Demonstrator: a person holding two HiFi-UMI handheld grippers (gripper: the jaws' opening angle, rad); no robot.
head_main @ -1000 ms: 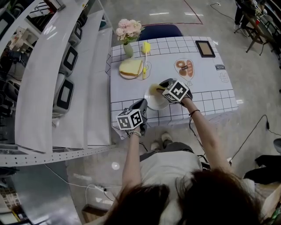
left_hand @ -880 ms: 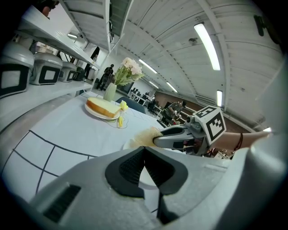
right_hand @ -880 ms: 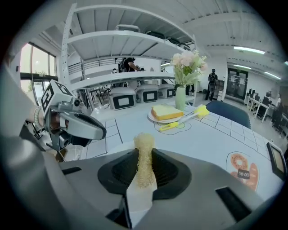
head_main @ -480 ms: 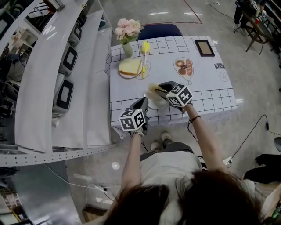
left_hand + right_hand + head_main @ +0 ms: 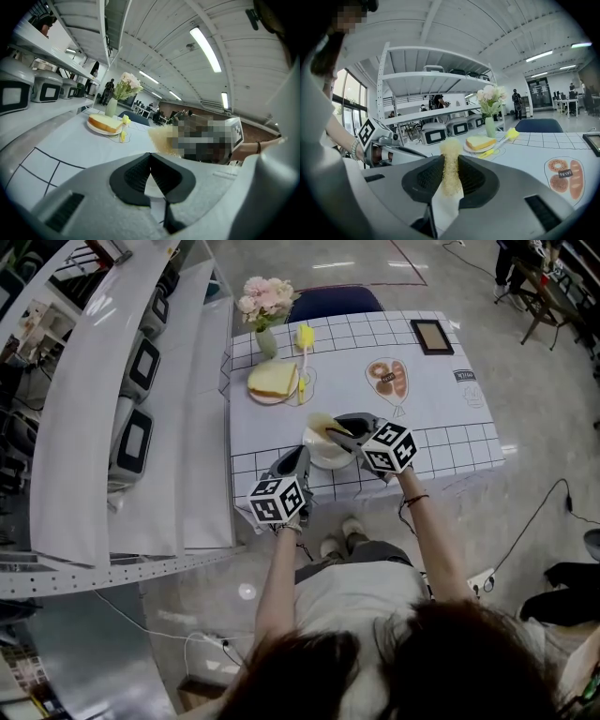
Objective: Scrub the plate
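A white plate (image 5: 325,452) lies near the front edge of the checked table. My left gripper (image 5: 302,458) comes at it from the front left, and its jaws are shut on the plate's rim (image 5: 151,187). My right gripper (image 5: 339,434) is over the plate's right side, shut on a yellow scrub sponge (image 5: 322,424). In the right gripper view the sponge (image 5: 450,164) stands squeezed between the pads, with the white plate (image 5: 442,208) just below. The sponge (image 5: 161,139) also shows beyond my left gripper (image 5: 151,157).
Behind the plate are a pink plate with a bread-like slab (image 5: 273,381), a yellow brush (image 5: 304,343), a vase of flowers (image 5: 261,304), a small framed picture (image 5: 431,337) and a blue chair (image 5: 333,301). White shelves with microwaves (image 5: 131,442) run along the left.
The right gripper has slid a little to the right and toward me with the sponge over the plate. The left gripper keeps its hold on the rim.
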